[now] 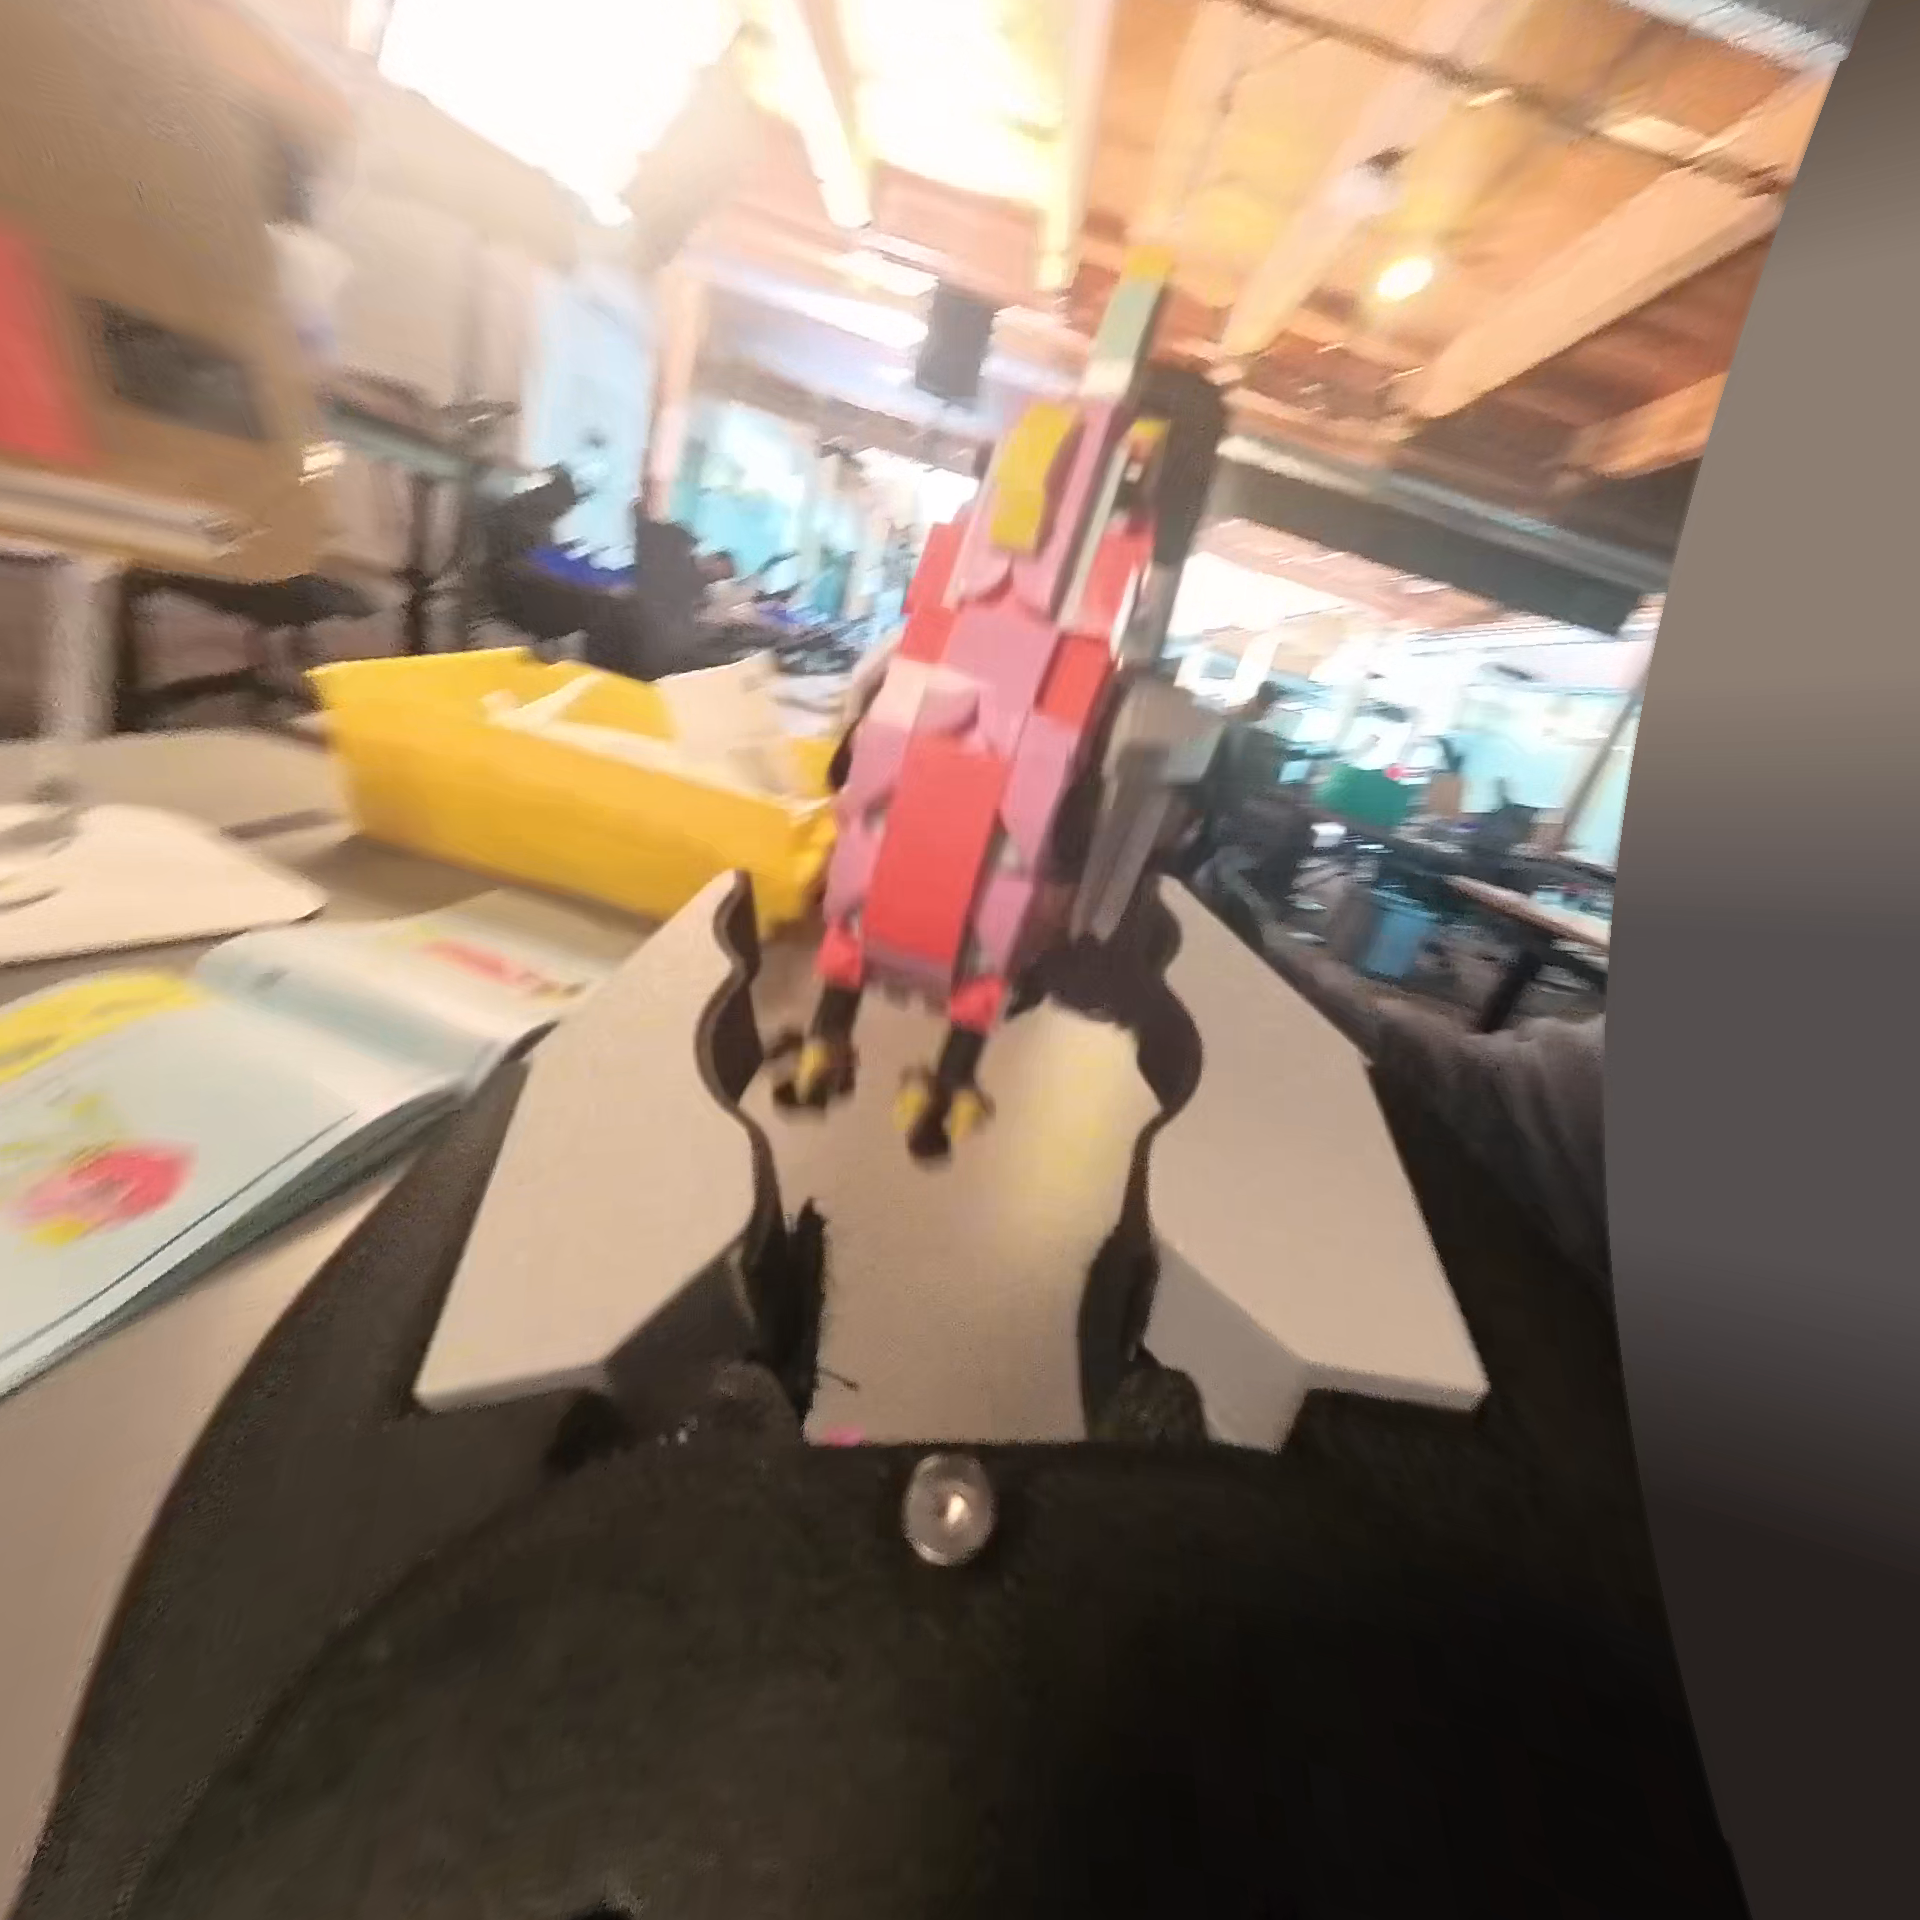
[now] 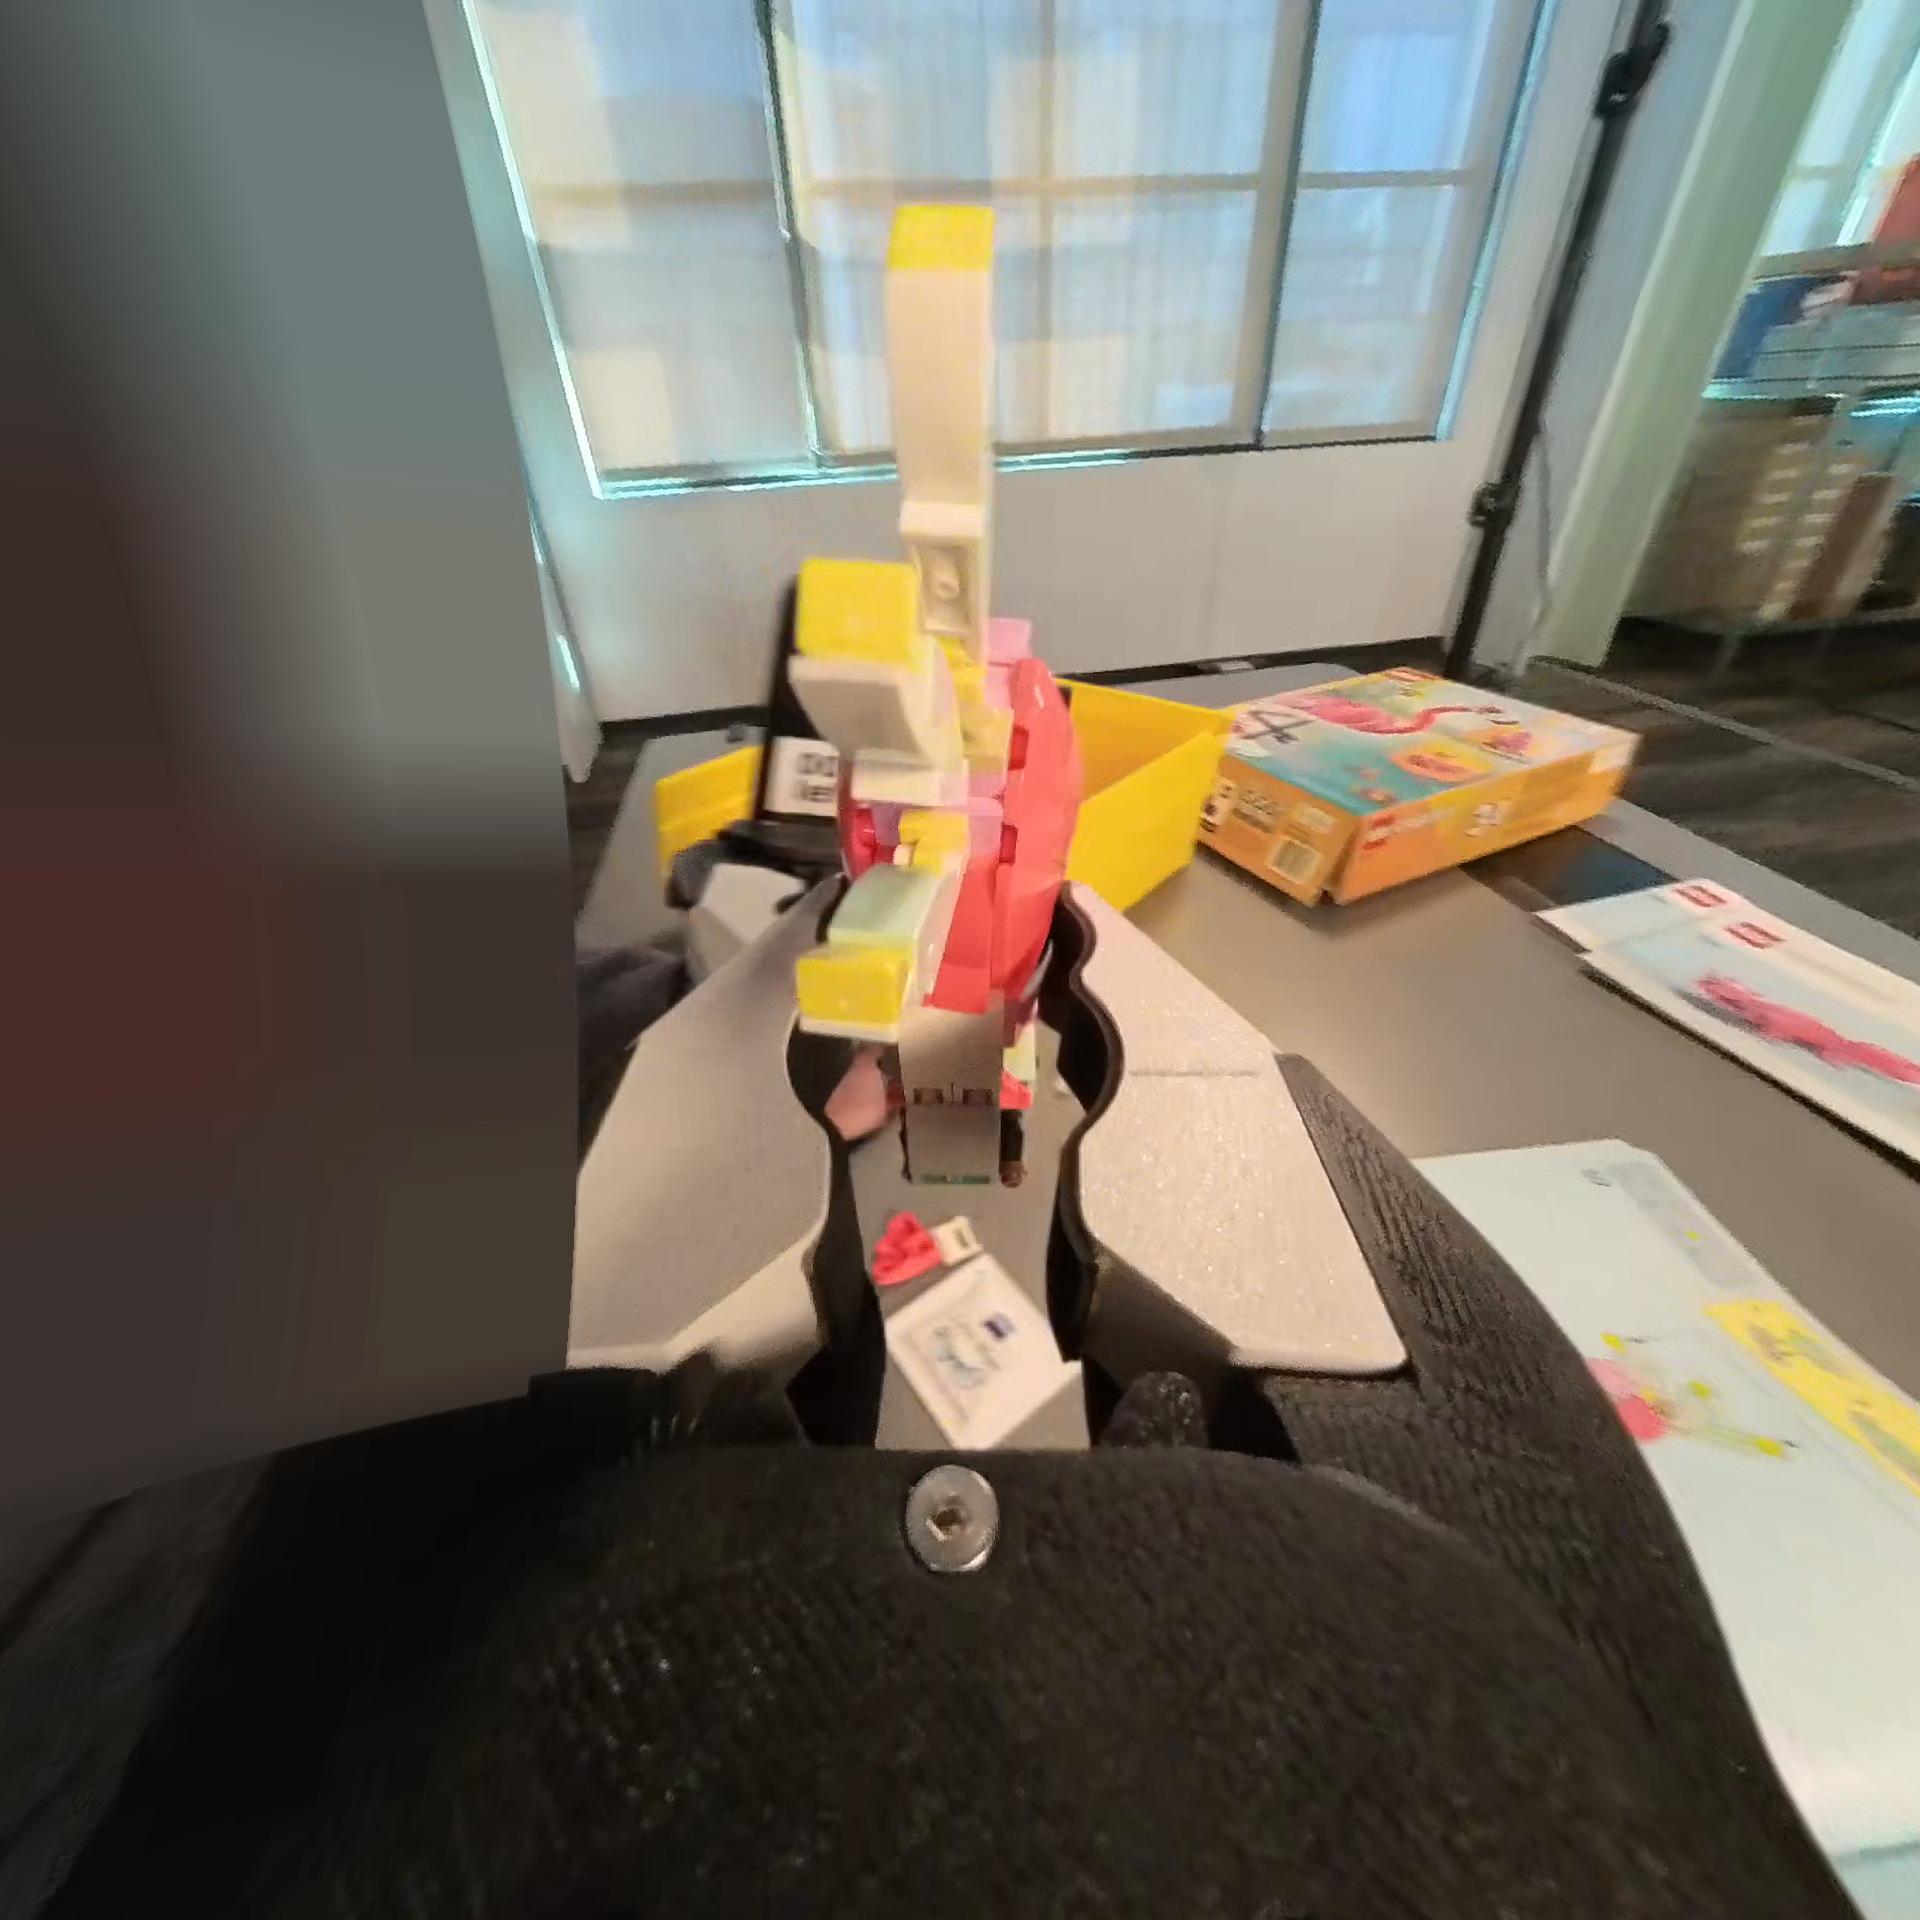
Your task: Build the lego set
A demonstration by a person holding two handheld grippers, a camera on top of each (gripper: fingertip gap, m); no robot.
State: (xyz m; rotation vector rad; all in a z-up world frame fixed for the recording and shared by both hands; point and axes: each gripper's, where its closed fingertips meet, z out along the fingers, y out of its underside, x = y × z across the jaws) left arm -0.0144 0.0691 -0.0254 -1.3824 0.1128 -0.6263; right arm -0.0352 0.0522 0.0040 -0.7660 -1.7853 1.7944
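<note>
We see the right gripper clamped on a pink-and-red brick bird model, its pads pressing both flanks. The left gripper stands wide apart around the same model, not pressing. Behind the model sits a yellow bin; right of that bin lies an orange box.

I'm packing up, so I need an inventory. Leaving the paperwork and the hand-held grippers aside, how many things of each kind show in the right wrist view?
Brick model: 1
Yellow bin: 1
Brick-set box: 1
Loose bricks: 2, red and white
Small packet: 1
Total: 6
</note>
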